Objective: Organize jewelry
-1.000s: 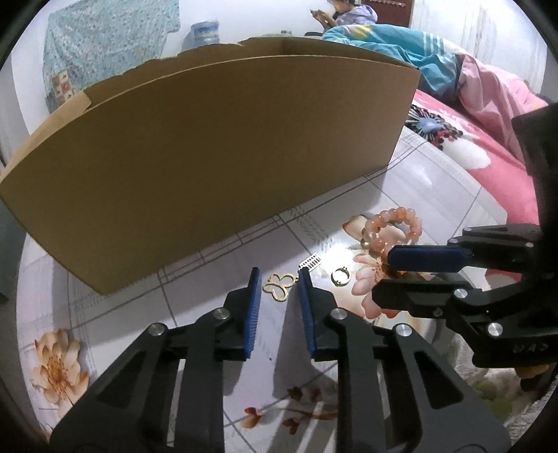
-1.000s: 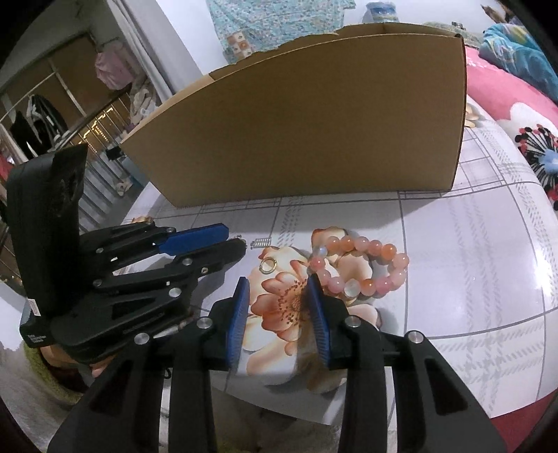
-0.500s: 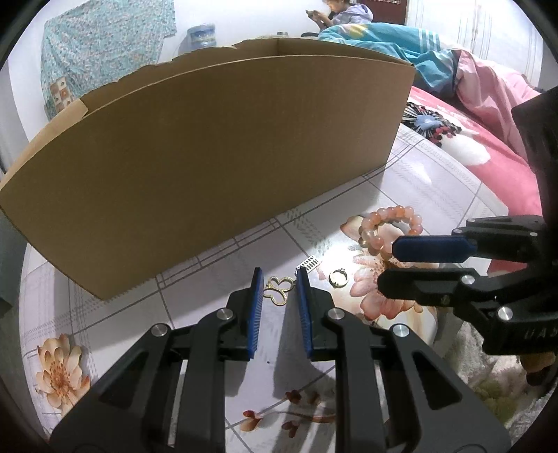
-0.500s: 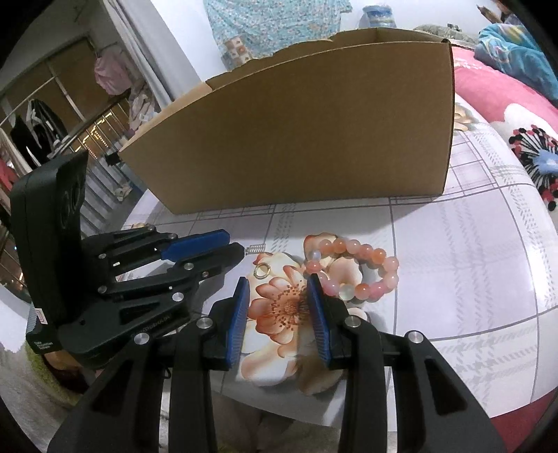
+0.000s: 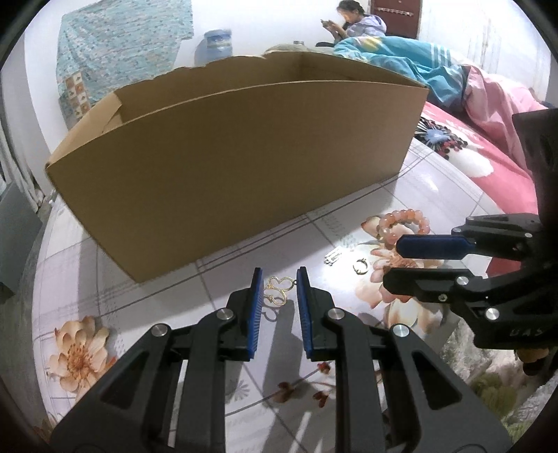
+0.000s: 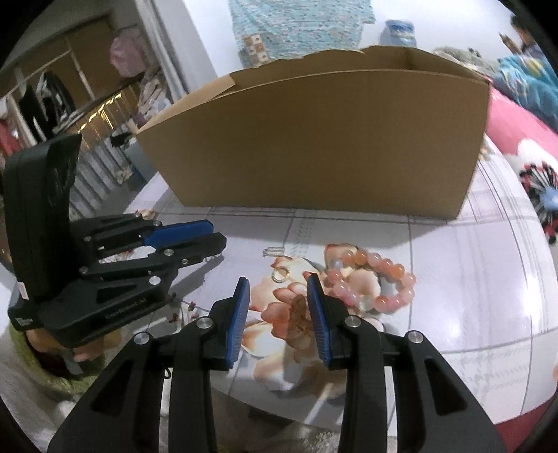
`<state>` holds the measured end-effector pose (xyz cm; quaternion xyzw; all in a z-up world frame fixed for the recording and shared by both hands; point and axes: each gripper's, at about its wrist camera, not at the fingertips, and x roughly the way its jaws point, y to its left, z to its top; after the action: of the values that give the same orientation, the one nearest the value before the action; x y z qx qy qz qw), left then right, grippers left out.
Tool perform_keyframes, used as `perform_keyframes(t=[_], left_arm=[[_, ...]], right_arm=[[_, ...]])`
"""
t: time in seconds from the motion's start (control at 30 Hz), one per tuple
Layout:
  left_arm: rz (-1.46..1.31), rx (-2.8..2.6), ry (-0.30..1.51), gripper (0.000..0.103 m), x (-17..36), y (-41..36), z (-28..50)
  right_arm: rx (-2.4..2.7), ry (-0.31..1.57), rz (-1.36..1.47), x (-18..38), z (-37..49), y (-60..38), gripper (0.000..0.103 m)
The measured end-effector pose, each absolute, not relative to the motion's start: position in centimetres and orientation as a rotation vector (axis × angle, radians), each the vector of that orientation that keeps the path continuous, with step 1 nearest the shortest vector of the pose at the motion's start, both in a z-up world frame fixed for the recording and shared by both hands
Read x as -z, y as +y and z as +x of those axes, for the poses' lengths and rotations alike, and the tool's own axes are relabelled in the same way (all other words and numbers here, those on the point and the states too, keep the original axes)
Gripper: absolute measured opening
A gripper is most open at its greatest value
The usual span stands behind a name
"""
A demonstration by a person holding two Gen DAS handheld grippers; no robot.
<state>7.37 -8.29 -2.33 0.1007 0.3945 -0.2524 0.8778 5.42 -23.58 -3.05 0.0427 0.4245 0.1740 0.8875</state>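
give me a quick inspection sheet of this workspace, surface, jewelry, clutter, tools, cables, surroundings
surface: table under a pale checked cloth with flower prints.
job's things: gold butterfly pendant lies flat between the left tool's fingers; small ring, silver clasp and pink bead bracelet lie apart on the cloth; open cardboard box stands behind them, its inside hidden.
clutter: nothing seen.
grippers: left tool open, astride the pendant, not yet closed on it; right tool open, over a printed flower, ring just ahead, bracelet beside its right finger.
cables: nothing seen.
surroundings: bed with pink bedding, seated person, water jug, patterned cloth hanging.
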Motion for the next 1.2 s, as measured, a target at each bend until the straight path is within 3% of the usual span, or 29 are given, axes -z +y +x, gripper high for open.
perform_keyframes(t=[0.27, 0.7, 1.2], left_arm=[[0.165, 0.52, 0.823, 0.018, 2.6, -7.2, 7.5], [0.148, 0.526, 0.825, 0.018, 2.9, -6.8, 7.7], [0.141, 0.526, 0.823, 0.018, 3.1, -6.8, 7.7]], right_arm=[[-0.357, 0.895, -0.059, 3.8, 6.7, -22.0, 0.033], [-0.372, 0.893, -0.152, 3.9, 7.1, -21.1, 0.013], [-0.385, 0.899, -0.116, 3.6, 7.0, -21.2, 0.013]])
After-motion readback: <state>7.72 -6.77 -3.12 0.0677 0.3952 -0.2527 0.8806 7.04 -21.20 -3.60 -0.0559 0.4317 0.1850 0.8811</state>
